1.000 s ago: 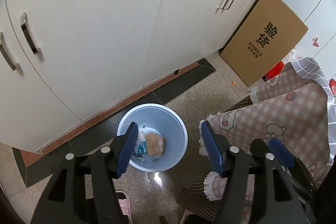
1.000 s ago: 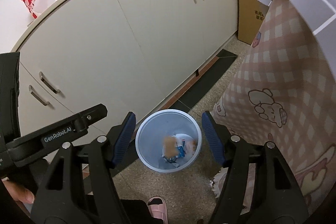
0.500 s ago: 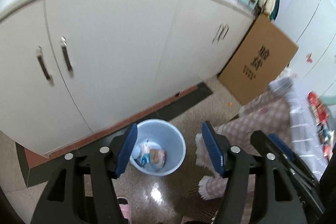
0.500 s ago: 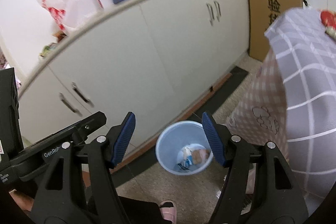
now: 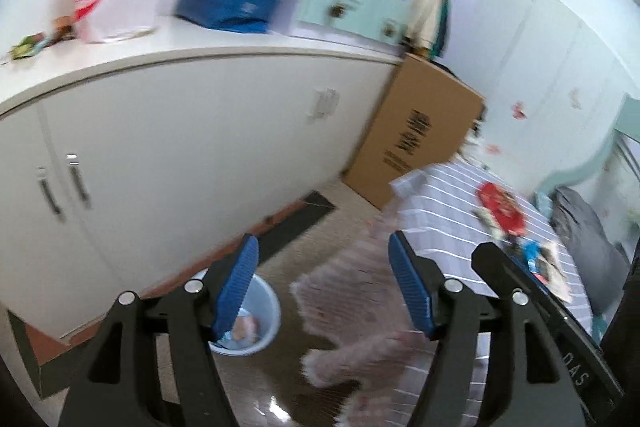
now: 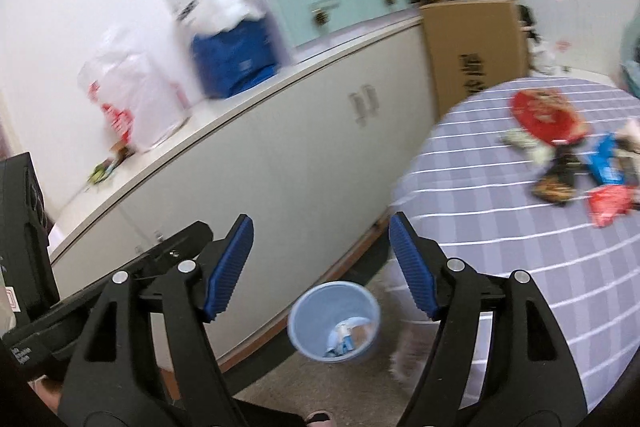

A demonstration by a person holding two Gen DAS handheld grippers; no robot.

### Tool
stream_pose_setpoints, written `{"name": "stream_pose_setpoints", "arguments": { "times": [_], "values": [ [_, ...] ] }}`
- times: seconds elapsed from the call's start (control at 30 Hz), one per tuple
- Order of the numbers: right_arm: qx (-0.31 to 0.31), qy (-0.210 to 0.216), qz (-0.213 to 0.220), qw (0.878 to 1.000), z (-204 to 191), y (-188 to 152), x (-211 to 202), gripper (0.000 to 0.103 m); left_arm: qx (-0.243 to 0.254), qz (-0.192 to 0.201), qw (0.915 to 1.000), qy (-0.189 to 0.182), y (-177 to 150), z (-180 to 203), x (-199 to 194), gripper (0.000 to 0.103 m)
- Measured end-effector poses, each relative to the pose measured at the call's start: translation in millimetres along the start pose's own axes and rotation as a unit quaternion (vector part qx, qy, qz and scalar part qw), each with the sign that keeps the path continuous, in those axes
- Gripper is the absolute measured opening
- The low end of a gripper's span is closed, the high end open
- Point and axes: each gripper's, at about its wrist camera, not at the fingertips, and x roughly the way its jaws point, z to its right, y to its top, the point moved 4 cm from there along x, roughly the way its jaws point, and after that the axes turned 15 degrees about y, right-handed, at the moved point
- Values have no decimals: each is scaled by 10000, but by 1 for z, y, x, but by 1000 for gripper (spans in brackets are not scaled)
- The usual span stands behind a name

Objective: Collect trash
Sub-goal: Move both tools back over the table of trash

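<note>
Risk in the left wrist view: my left tool (image 5: 322, 281) stands with jaws apart and empty, having just opened further, and the picture is blurred, so I could misjudge the bench (image 5: 460, 211) edge at the right. The bin (image 5: 256, 323) sits on the floor, near left, beside the cabinet (image 5: 180, 147).

In the right wrist view my right tool (image 6: 320, 265) is also empty, jaws just widened. The wrappers (image 6: 568, 155) lie far right on the bench. The hanging cloth could snag there. Open room lies above the bin (image 6: 334, 323).
</note>
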Motion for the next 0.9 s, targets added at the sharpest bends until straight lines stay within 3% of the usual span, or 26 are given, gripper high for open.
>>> {"name": "stream_pose_setpoints", "arguments": {
  "times": [0.27,0.47,0.53,0.63,0.9],
  "values": [
    [733,-1123,280,9906,118,0,-77,76,1093,-431,9908,-679,-29,129,22,71],
    [1317,-1696,327,9761,190,-17,-121,80,1823,-468,9793,-747,-51,207,46,77],
    [1450,-1765,349,9729,206,-22,-129,81,2066,-430,9738,-849,-56,226,52,79],
    [1506,-1859,370,9703,217,-24,-134,82,2443,-406,9662,-721,-62,253,63,79],
    [1599,-1872,340,9686,232,-23,-135,85,3042,-335,9496,-687,-65,290,82,79]
  ]
}}
